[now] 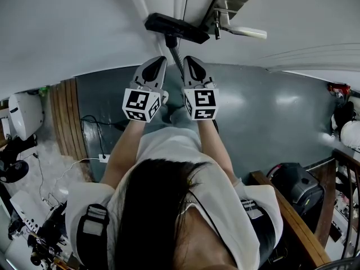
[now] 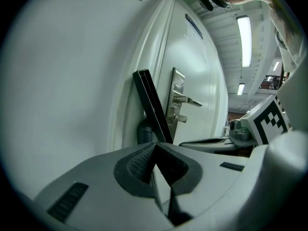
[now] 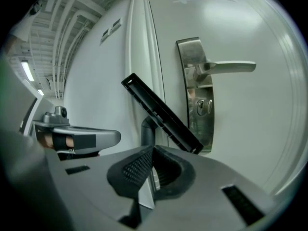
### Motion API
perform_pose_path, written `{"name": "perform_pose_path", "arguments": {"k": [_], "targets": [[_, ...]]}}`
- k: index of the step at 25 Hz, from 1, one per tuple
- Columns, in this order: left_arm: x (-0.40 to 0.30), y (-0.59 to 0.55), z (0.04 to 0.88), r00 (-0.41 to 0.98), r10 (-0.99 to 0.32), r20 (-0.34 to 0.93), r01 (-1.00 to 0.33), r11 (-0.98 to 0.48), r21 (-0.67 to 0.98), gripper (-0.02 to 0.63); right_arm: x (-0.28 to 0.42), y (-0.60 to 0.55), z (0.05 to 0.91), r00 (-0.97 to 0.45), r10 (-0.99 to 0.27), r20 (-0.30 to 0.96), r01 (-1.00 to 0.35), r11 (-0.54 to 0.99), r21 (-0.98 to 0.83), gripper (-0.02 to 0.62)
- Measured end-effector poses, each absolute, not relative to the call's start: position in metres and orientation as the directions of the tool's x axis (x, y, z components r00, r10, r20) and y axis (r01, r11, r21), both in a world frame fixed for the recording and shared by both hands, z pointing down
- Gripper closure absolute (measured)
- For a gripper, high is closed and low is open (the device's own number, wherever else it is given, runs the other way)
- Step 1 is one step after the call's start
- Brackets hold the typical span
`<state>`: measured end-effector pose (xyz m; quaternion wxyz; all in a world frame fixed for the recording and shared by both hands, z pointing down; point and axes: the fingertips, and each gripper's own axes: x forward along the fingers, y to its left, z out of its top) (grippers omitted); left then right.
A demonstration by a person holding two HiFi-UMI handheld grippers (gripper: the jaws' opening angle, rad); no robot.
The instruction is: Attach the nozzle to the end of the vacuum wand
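Left gripper (image 2: 155,146) jaws are seen closed tip to tip, and right gripper (image 3: 153,149) jaws are shut the same way. Just beyond both tips the dark wand (image 3: 147,129) is seen rising; contact cannot be told. At its end the flat black nozzle (image 3: 161,112) is fitted, tilted against the white door (image 3: 269,129) beside the door handle (image 3: 226,67).

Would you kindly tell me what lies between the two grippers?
The vacuum wand runs between the left gripper and right gripper, in the head view.
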<state>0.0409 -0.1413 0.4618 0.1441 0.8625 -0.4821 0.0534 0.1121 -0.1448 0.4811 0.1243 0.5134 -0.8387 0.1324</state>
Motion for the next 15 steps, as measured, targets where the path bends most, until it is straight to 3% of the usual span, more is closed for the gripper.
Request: {"name": "perform_pose_path", "arguments": {"k": [15], "targets": [[0.045,-0.144,0.465,0.495,-0.828,0.264,-0.869,-0.462,0.180,0.606,0.102,-0.143,0.473,-0.458,-0.827,0.327,-0.883,0.464,-0.062,0.581]]}}
